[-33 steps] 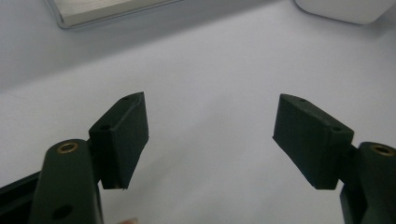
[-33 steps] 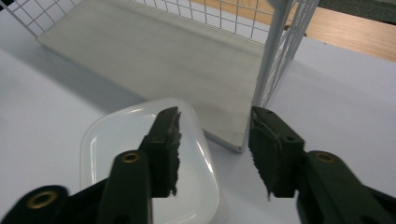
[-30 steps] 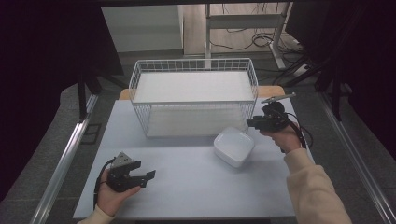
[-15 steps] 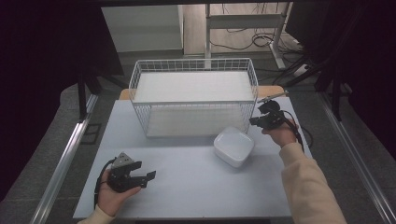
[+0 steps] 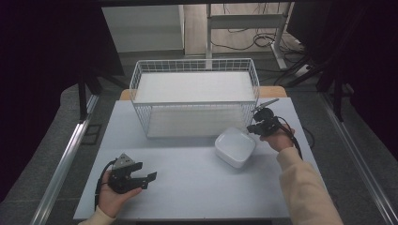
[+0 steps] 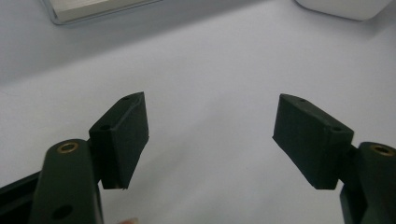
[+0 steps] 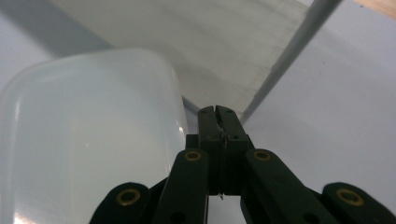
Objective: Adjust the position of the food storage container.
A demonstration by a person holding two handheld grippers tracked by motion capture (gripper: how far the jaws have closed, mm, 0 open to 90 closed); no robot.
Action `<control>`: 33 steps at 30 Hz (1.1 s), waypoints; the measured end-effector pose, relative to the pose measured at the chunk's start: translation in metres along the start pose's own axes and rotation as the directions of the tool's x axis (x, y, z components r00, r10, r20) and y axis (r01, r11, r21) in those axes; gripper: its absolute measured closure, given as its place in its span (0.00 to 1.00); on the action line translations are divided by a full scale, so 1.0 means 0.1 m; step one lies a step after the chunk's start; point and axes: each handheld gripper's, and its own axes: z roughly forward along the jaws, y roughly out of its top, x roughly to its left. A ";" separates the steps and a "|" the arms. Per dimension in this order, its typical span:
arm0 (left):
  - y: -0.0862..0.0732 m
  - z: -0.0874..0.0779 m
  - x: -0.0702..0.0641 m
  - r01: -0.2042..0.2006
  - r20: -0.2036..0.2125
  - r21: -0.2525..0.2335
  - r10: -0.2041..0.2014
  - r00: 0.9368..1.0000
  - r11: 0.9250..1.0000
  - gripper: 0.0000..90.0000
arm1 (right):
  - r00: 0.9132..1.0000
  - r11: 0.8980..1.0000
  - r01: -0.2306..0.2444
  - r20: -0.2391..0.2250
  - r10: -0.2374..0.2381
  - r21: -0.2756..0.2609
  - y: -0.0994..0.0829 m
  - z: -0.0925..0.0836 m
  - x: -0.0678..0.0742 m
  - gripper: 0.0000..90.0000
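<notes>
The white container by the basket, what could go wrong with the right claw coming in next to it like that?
The right claw is shut, beside the white container, gripping nothing. It may just shove the container along the table instead of picking it up. The wire basket stands close behind, so a push could jam the container or the claw against its wires.

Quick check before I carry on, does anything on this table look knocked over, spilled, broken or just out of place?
Nothing stands out. The white container lies upside down on the table before the wire basket; no spill, no damage visible.
</notes>
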 end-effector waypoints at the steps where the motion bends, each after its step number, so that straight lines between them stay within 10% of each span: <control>1: 0.00 0.00 0.00 0.001 0.000 -0.001 -0.001 1.000 1.000 0.29 | 1.000 1.000 0.013 0.008 -0.013 0.011 -0.01 0.02 0.01 1.00; 33: 0.01 -0.01 0.03 0.014 0.003 -0.010 -0.014 1.000 1.000 0.29 | 0.991 0.991 0.130 -0.041 -0.128 0.040 -0.03 0.17 0.44 1.00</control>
